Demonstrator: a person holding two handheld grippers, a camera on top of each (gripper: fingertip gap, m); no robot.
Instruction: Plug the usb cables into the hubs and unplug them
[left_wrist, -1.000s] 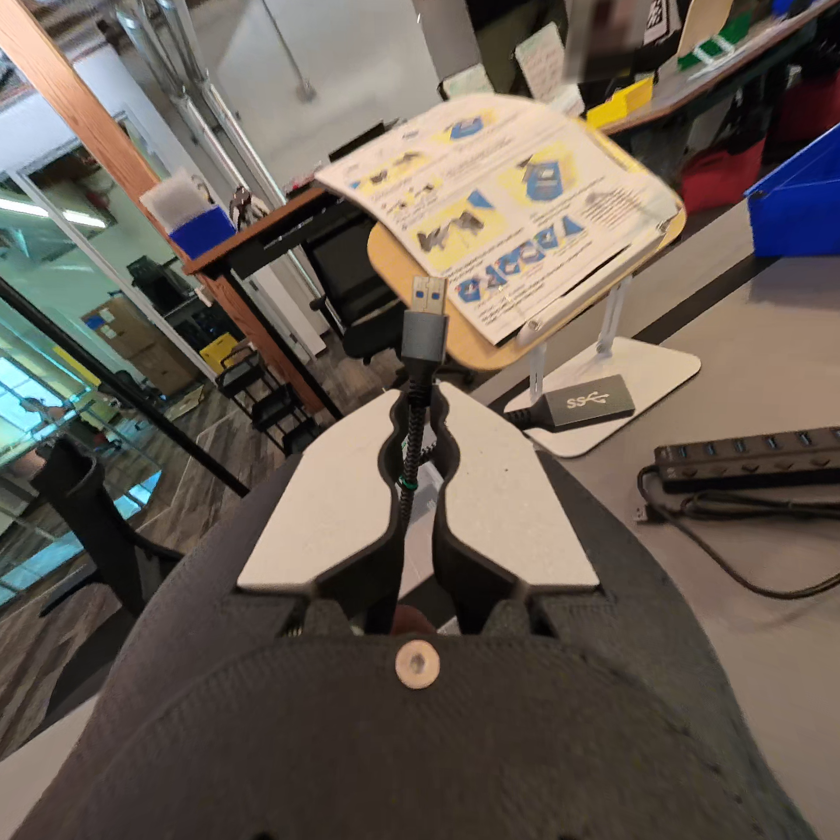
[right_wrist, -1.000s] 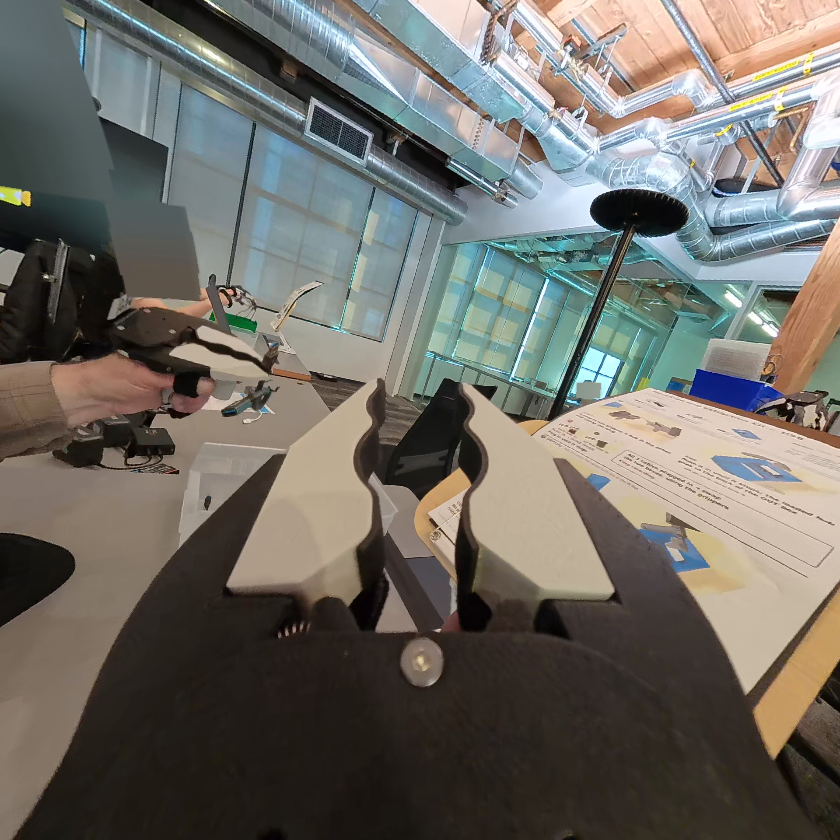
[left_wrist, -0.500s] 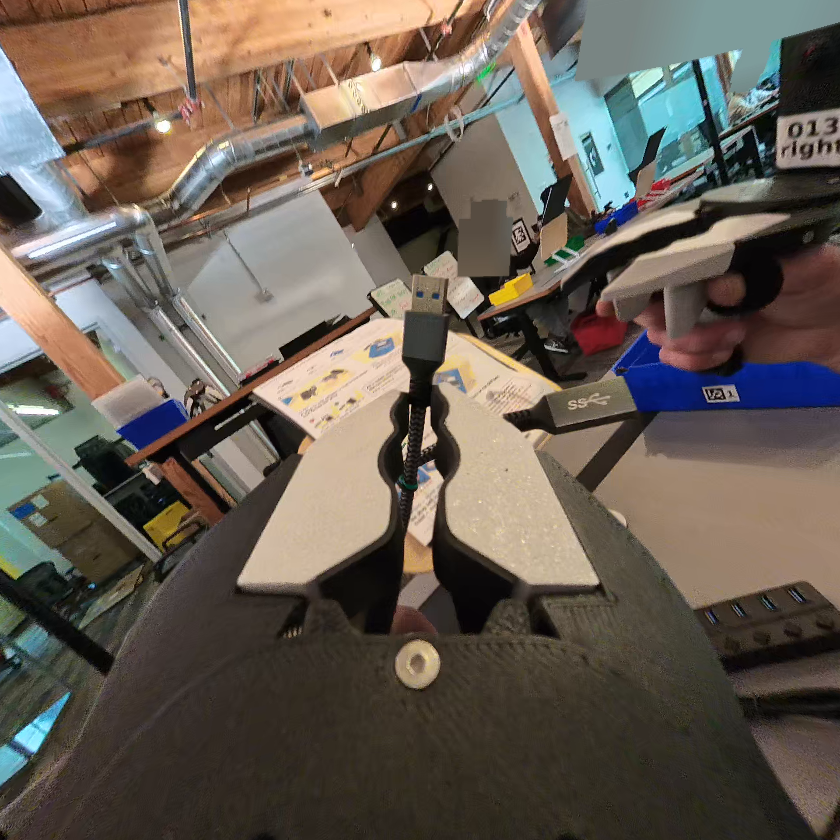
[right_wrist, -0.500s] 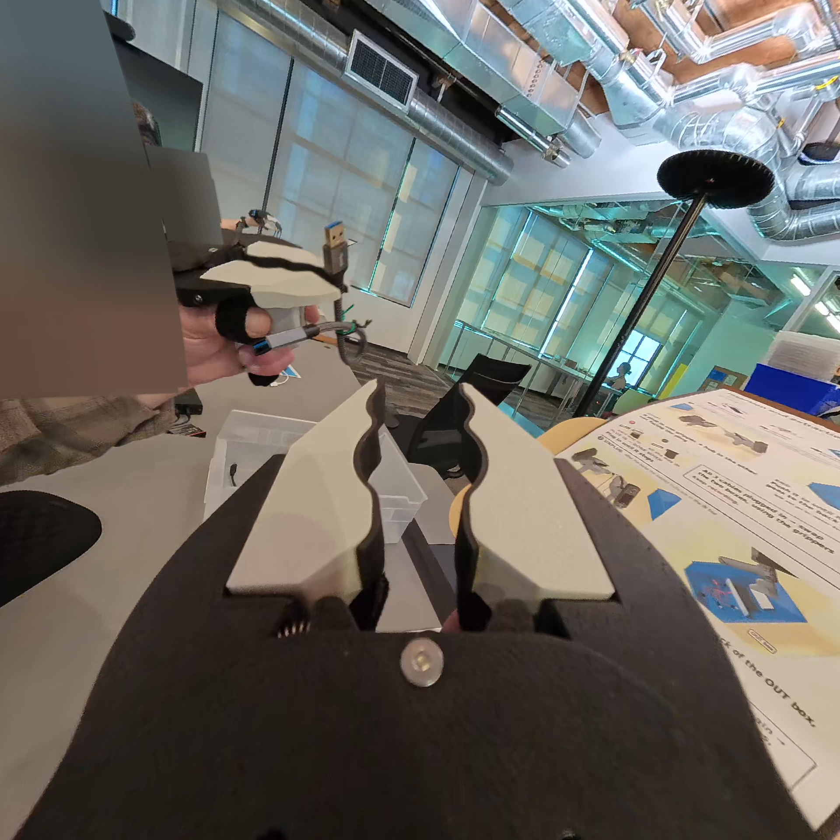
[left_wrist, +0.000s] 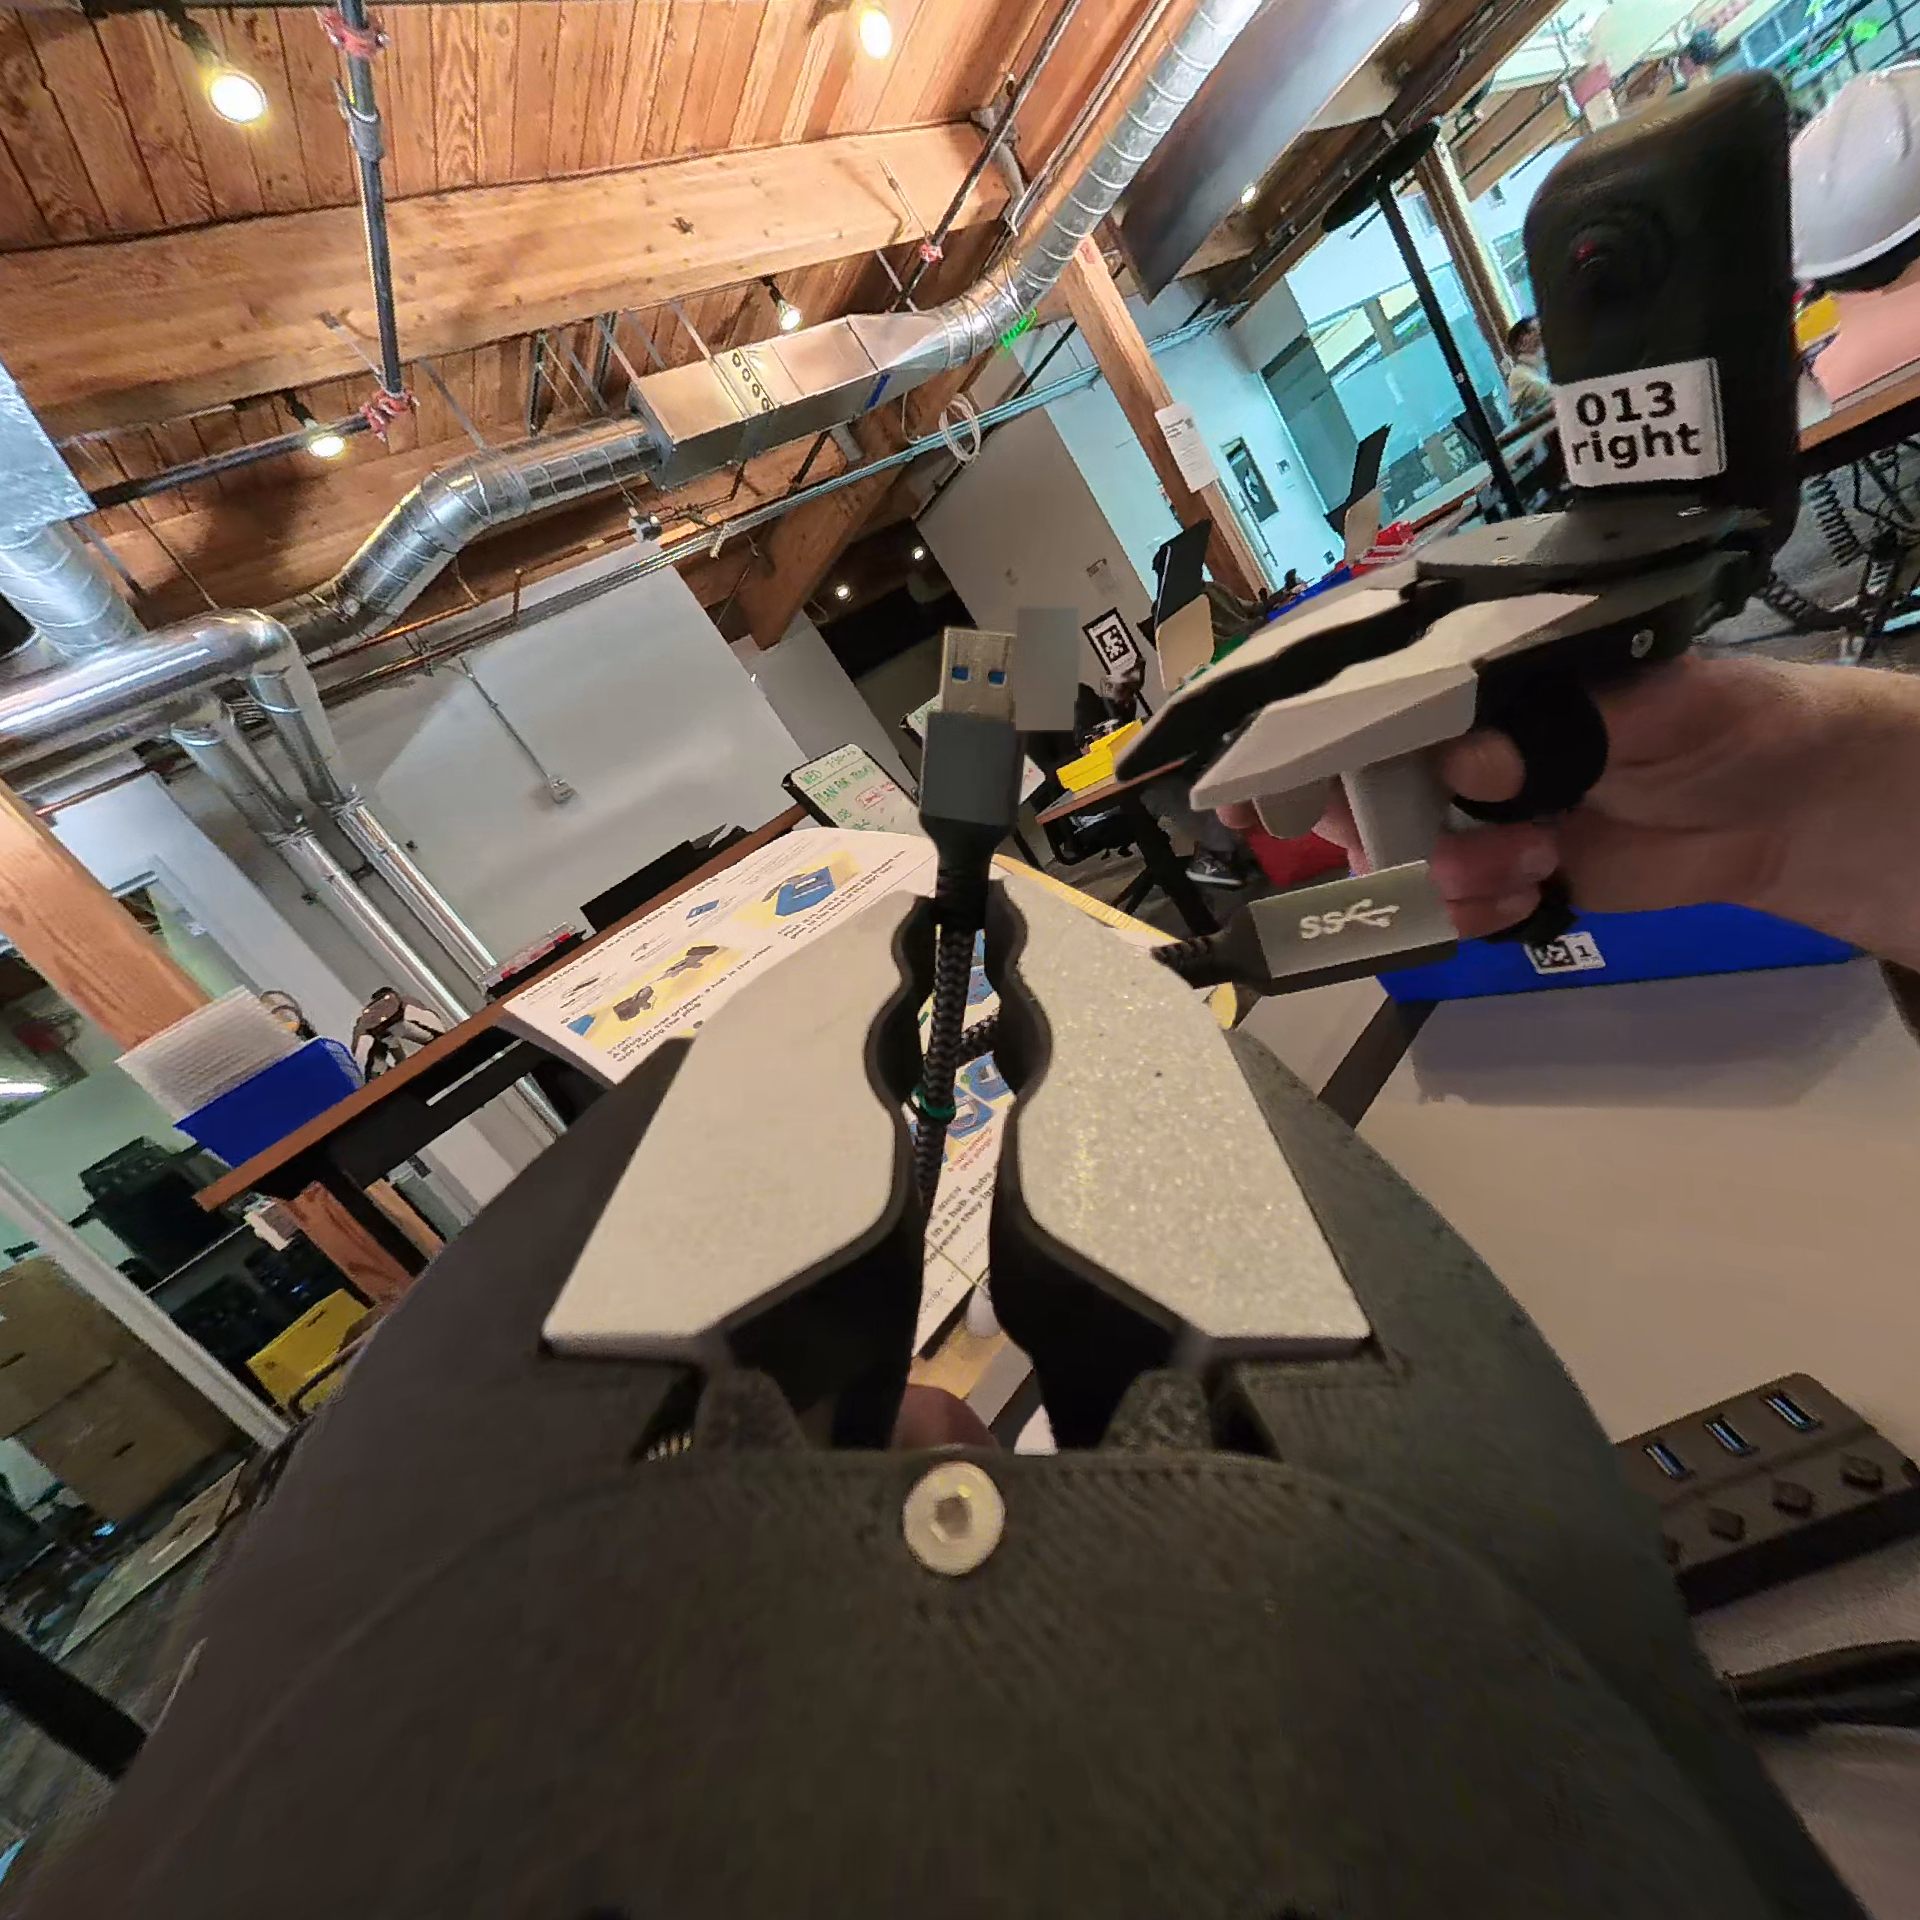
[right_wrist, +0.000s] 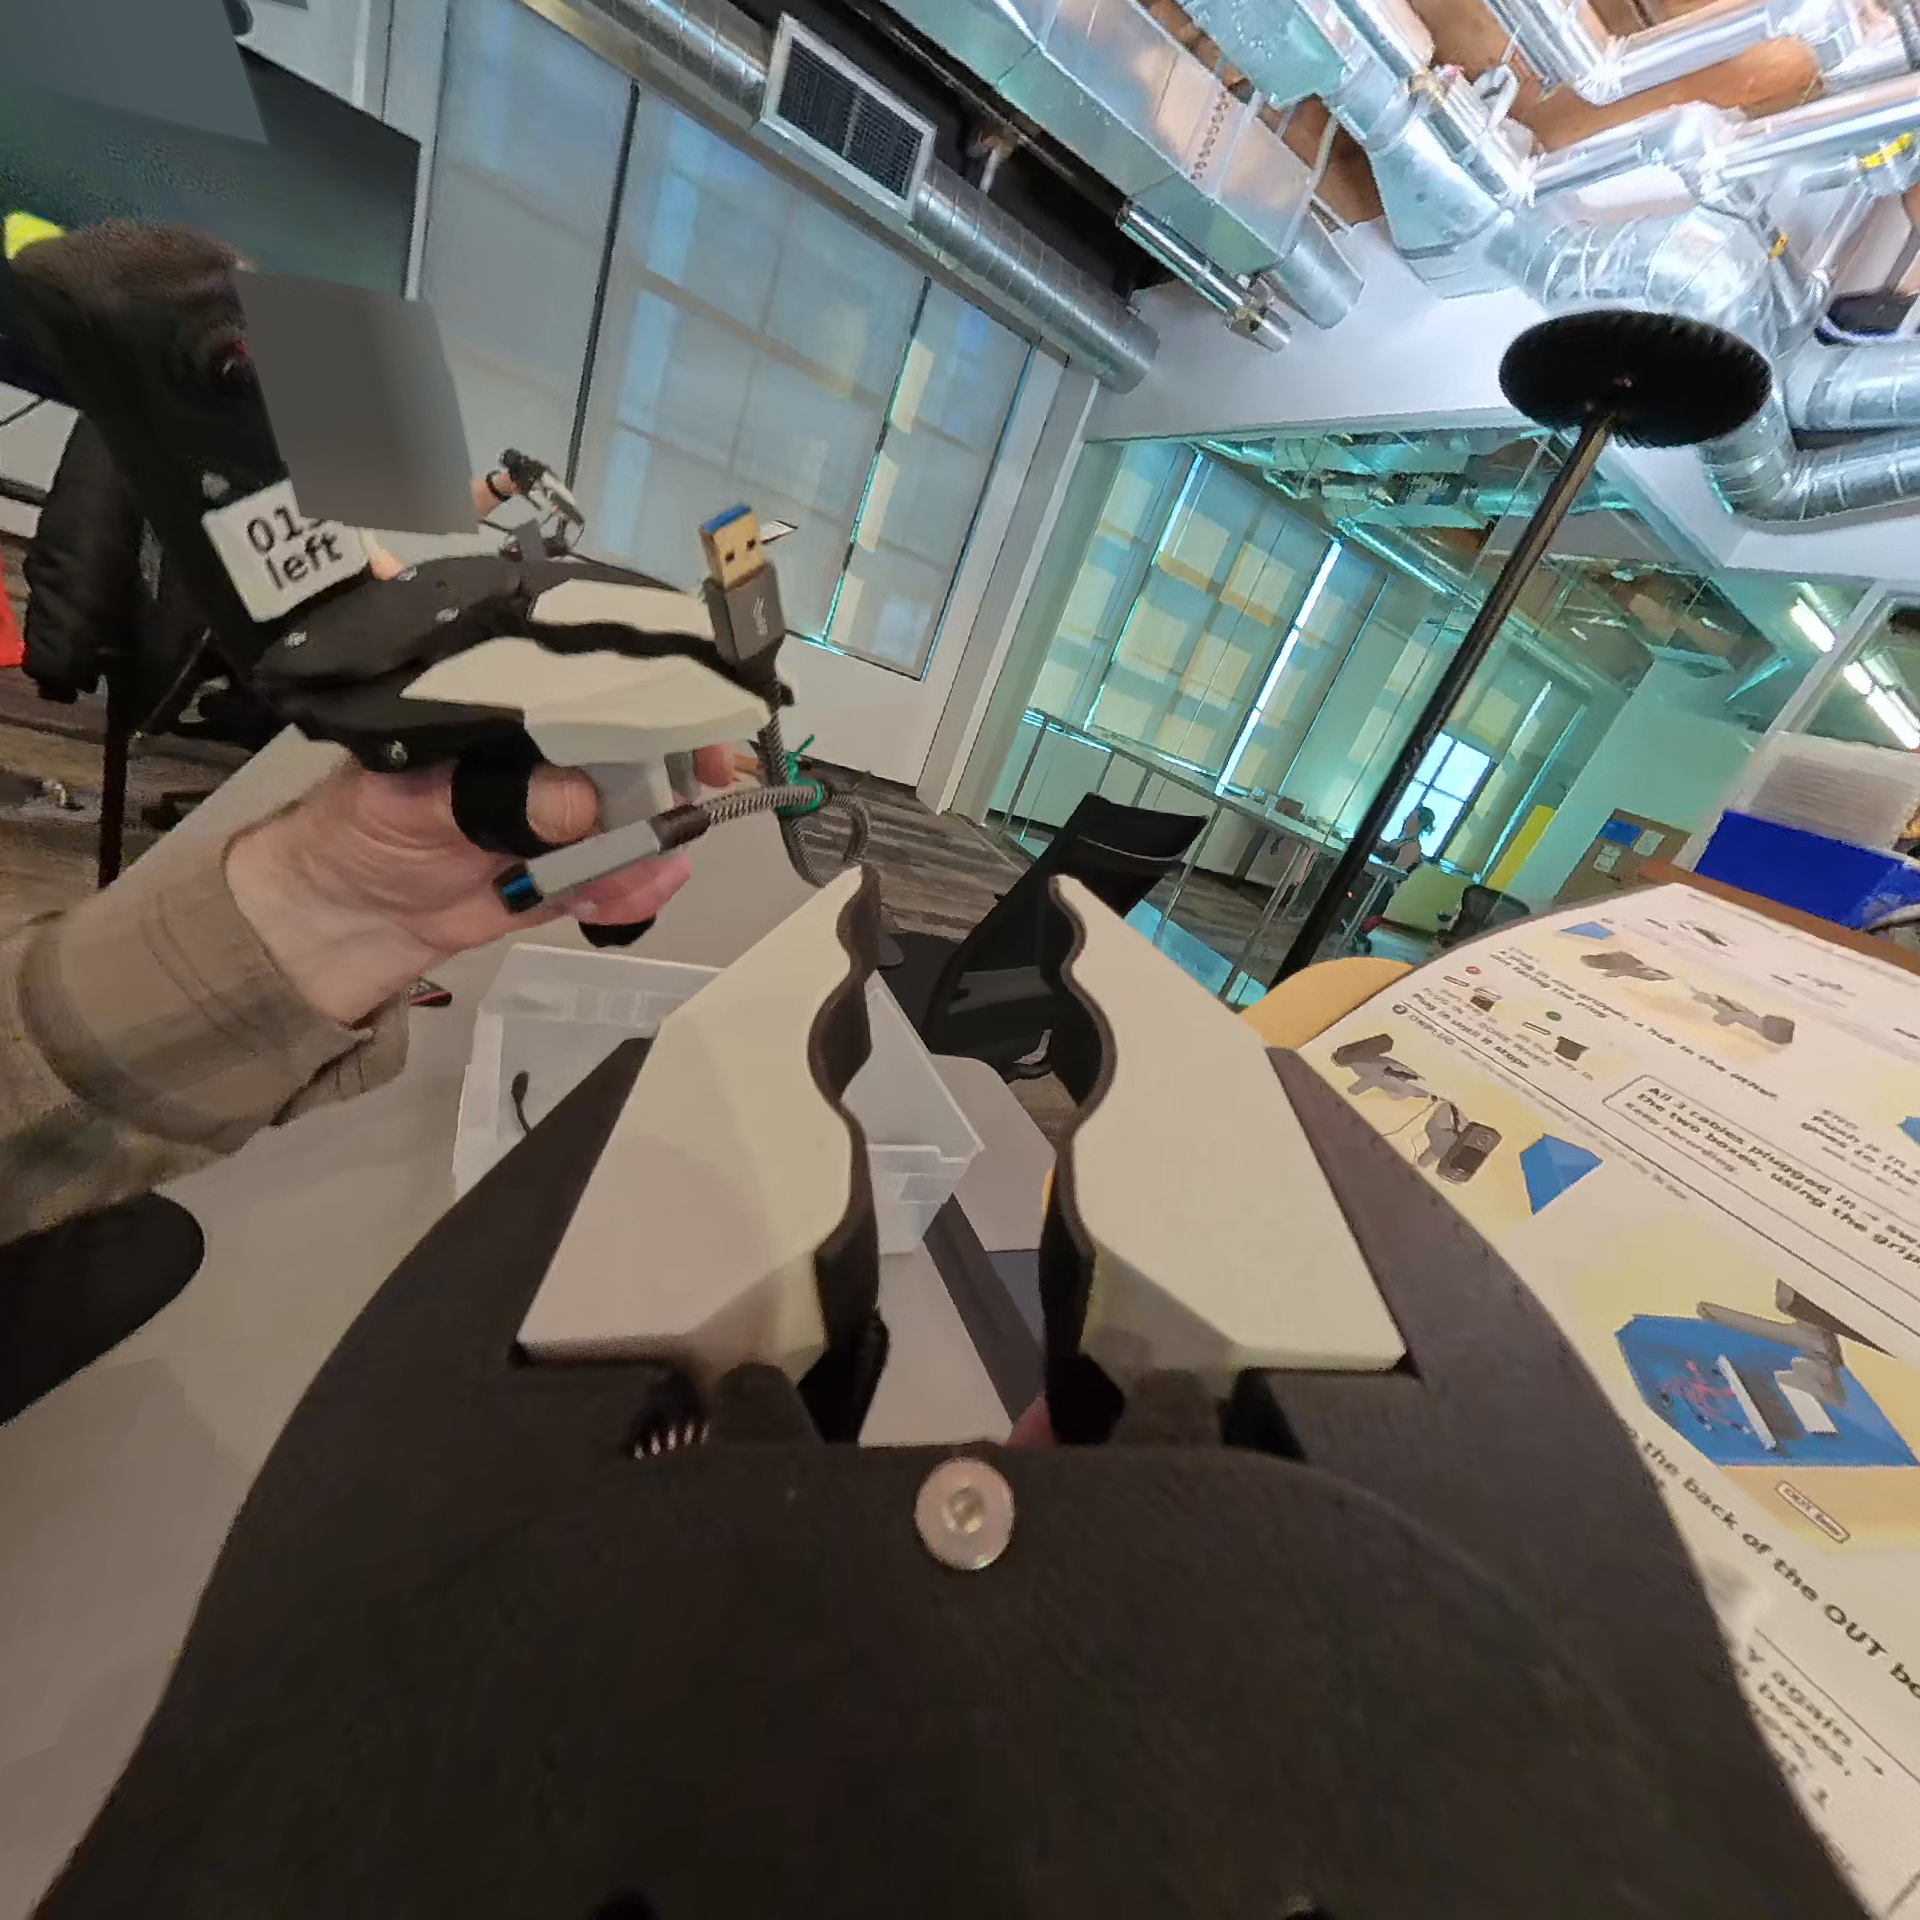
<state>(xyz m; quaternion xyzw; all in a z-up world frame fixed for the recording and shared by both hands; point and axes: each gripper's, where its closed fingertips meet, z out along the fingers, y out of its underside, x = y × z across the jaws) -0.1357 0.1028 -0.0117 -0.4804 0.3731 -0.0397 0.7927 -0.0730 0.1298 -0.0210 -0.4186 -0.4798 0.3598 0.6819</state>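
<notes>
Surface (left_wrist: 1621, 1195) pale grey, black hub (left_wrist: 1787, 1475) on it; timber ceiling, ducting. Left gripper (left_wrist: 954, 925) clamps braided cable (left_wrist: 940, 997); right gripper (right_wrist: 961, 935) parted, empty. White tags on both; illustrated sheet (right_wrist: 1621, 1122), print probably instructions.

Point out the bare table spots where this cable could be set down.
Bare grey table lies between the blue bin and the black hub. In the right wrist view, more bare table lies left of the clear plastic box. The instruction sheet crowds the right side.

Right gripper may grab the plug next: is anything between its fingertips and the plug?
Nothing: in the right wrist view only open air separates the empty right gripper from the plug standing above the left gripper.
</notes>
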